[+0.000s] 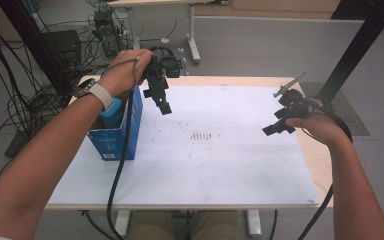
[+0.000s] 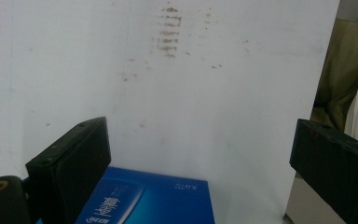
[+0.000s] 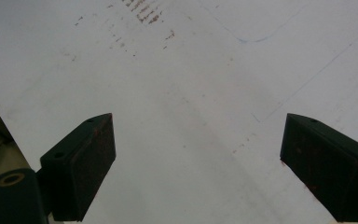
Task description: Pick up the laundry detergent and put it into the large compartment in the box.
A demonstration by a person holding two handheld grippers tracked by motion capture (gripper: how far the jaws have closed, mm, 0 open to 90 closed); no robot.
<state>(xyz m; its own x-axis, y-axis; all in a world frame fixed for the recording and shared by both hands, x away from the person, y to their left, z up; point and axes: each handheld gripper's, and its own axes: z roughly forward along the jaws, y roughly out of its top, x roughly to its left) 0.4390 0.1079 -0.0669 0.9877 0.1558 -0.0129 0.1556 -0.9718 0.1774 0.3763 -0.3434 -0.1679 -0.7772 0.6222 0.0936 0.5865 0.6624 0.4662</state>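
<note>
left gripper (image 1: pixel 159 98) raised above the far left of the desk (image 1: pixel 300 145), just beside the open blue box (image 1: pixel 115 134) and angled down toward the white sheet (image 1: pixel 220 165); fingers (image 2: pixel 72 161) spread wide, holding nothing, with the top of the blue box (image 2: pixel 149 198) showing below and between them in the left gripper view. blue box standing upright at the left edge of the white sheet, a light-blue item (image 1: pixel 114 111) poking up inside it. right gripper (image 1: pixel 280 122) held off the desk near the right edge, well apart from the box; fingers (image 3: pixel 81 163) also wide, nothing between them, bare white sheet (image 3: pixel 191 116) beneath. faint brown smudges (image 1: pixel 202 136) at the sheet's middle, between the two grippers.
</note>
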